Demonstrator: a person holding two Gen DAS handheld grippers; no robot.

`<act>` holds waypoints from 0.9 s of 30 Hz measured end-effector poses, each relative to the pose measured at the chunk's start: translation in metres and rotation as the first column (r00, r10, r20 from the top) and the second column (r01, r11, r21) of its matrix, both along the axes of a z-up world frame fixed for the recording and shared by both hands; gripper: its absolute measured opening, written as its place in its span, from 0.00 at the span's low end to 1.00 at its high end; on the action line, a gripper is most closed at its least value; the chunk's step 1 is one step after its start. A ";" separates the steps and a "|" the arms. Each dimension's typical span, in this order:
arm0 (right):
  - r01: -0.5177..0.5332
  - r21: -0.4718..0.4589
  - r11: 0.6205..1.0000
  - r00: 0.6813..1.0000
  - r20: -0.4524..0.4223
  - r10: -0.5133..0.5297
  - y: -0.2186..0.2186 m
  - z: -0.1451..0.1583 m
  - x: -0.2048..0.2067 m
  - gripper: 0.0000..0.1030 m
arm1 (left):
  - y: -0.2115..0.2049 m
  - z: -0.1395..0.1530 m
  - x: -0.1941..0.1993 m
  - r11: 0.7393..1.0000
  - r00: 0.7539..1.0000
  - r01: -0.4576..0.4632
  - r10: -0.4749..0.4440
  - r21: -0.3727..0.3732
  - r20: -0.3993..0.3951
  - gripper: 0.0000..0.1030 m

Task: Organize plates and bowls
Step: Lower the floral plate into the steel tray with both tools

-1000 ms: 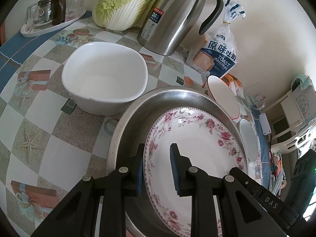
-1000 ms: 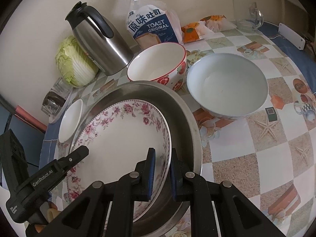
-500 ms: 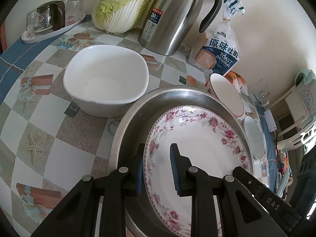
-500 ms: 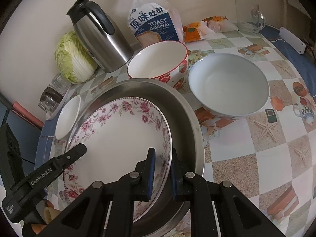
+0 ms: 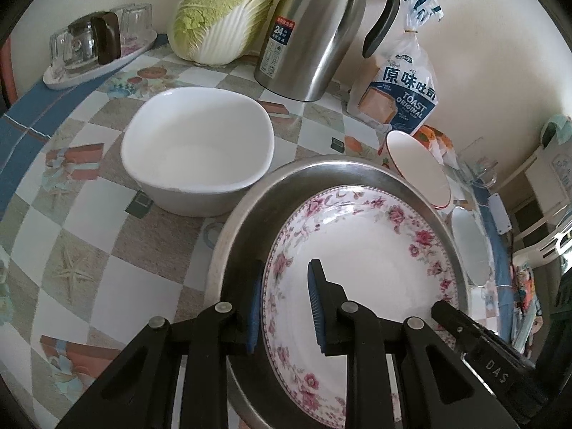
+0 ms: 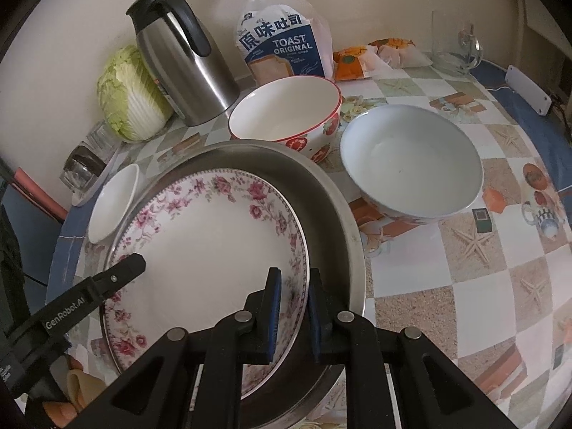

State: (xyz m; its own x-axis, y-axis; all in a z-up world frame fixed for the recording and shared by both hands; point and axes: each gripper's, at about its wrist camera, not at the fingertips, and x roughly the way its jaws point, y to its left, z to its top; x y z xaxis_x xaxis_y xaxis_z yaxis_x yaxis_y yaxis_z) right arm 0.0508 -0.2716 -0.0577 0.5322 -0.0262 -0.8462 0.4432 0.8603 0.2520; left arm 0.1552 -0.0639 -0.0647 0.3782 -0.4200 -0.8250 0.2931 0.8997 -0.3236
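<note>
A white plate with a pink flower border [image 5: 364, 250] [image 6: 214, 250] lies inside a wide steel basin [image 5: 250, 207] [image 6: 343, 214]. My left gripper [image 5: 286, 307] is shut on the plate's left rim, one pad outside and one inside. My right gripper [image 6: 294, 314] is shut on the opposite rim. Each view also shows the other gripper's black finger over the plate. A white square bowl [image 5: 196, 146] stands left of the basin. A red-rimmed bowl [image 6: 286, 114] is behind the basin, and a pale grey bowl [image 6: 411, 164] to its right.
Along the wall stand a steel thermos jug [image 5: 314, 32], a cabbage [image 5: 221, 10], a bag of toast bread [image 5: 400, 85] and a tray of glasses [image 5: 89, 46]. A glass mug [image 6: 454, 43] and snack packets [image 6: 375, 53] sit at the back right. The table has a checked cloth.
Both wrist views have tilted slightly. The plate stays in the basin with both grippers on its rim as before.
</note>
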 end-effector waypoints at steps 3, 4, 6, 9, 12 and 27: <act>-0.001 -0.001 1.000 1.000 0.003 0.001 0.000 0.001 0.000 0.16 | 0.001 0.000 0.000 1.000 1.000 0.000 0.000 -0.006 -0.003 0.23; -0.001 0.001 1.000 1.000 0.004 0.001 0.000 0.001 -0.001 0.16 | 0.001 0.000 0.000 1.000 1.000 0.001 -0.001 -0.003 -0.001 0.23; -0.001 -0.001 1.000 1.000 0.003 0.001 -0.001 0.001 -0.001 0.16 | 0.000 -0.001 0.000 1.000 1.000 0.002 -0.002 0.001 -0.001 0.23; -0.003 -0.012 1.000 1.000 -0.001 0.003 0.001 0.001 0.000 0.16 | 0.001 0.000 0.001 1.000 1.000 0.001 -0.001 0.000 -0.007 0.25; 0.001 -0.018 1.000 1.000 0.002 -0.001 0.000 0.004 -0.002 0.17 | 0.000 0.005 0.000 1.000 1.000 0.005 -0.005 0.011 0.000 0.25; 0.000 -0.131 0.991 1.000 -0.025 -0.003 0.004 0.042 -0.008 0.28 | -0.003 0.043 -0.013 0.989 0.998 0.028 -0.036 0.148 0.053 0.56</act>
